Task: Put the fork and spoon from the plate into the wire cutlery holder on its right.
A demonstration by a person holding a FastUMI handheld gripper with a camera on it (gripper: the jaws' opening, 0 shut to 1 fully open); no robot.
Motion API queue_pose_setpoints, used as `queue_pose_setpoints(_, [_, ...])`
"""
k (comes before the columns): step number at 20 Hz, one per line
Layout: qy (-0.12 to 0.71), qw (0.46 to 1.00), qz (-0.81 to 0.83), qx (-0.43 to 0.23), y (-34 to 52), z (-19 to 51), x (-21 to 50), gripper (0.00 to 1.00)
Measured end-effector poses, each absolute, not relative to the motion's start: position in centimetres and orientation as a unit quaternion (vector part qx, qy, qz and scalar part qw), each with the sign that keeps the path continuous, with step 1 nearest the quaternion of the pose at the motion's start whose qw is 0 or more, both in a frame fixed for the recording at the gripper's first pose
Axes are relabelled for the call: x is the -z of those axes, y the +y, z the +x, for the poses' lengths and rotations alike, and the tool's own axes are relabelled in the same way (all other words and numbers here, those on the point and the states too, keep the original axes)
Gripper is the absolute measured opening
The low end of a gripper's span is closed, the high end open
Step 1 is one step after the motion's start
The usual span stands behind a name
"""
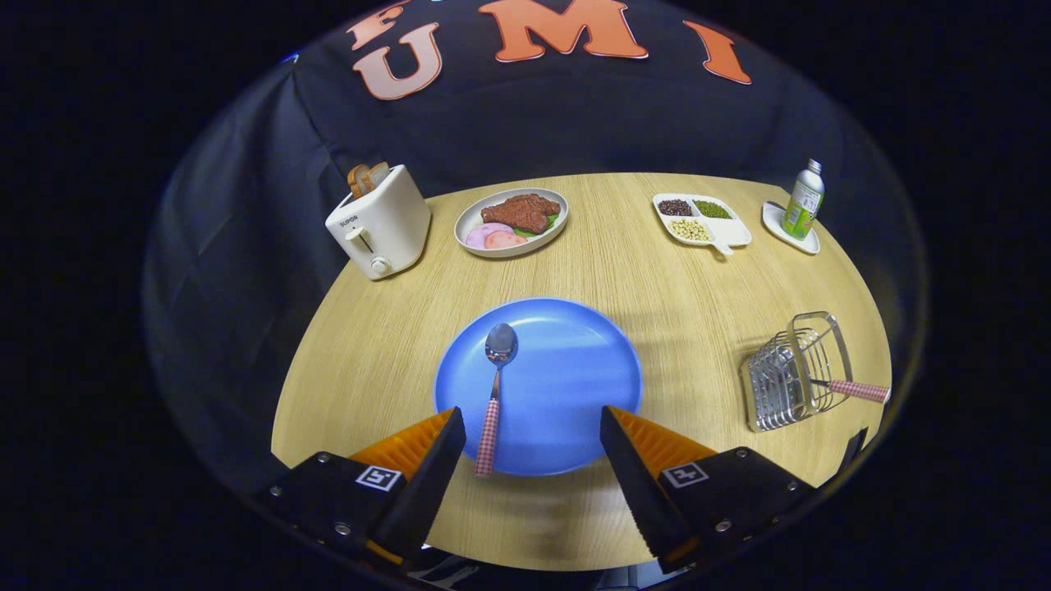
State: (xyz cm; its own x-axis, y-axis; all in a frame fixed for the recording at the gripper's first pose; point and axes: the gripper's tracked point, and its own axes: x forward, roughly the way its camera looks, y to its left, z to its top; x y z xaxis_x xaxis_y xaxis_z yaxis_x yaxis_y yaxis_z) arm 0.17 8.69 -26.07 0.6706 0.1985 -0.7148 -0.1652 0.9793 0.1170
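Wood-grain tabletop (pixel 657 279), pale and round-edged, fills the booth floor of the scene with dark cloth hanging behind it. Taking the blue plate (pixel 566 386) as the clock's centre: the spoon (pixel 495 394) lies on the plate's left part, bowl pointing to 12 o'clock and its red-and-white checked handle running to 6 o'clock, the handle's end just over the plate's near rim. At 3 o'clock, well apart from the plate, stands the wire cutlery holder (pixel 792 373); a utensil with the same checked handle (pixel 858 391) sticks out of it toward the right, and its head is too hidden among the wires to tell whether it is the fork. At 11 o'clock sits a white toaster (pixel 379 226) with bread in its slot. At 12 o'clock is an oval dish of meat and ham slices (pixel 511 220). At 1 o'clock lies a divided white tray of beans (pixel 702 220), and beyond it, toward 2 o'clock, a green-labelled bottle (pixel 803 201) stands on a small white dish (pixel 790 230).

The gripper (pixel 532 447) hovers at the plate's near rim, fingers spread wide and holding nothing; the spoon handle's end lies between them, just beside the left finger (pixel 427 476).
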Motion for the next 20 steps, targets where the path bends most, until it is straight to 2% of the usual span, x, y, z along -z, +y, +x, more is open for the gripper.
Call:
queue_pose_setpoints(8, [0.345,0.934,0.015,-0.089,12.1,1.8,29.9,0.93])
queue_pose_setpoints(10, [0.333,0.939,0.003,-0.086,12.3,2.1,30.5,0.86])
queue_pose_setpoints(15, [0.333,0.939,-0.025,-0.083,12.6,2.1,32.4,0.57])
queue_pose_setpoints(20, [0.351,0.933,-0.012,-0.076,12.8,1.5,33.4,0.37])
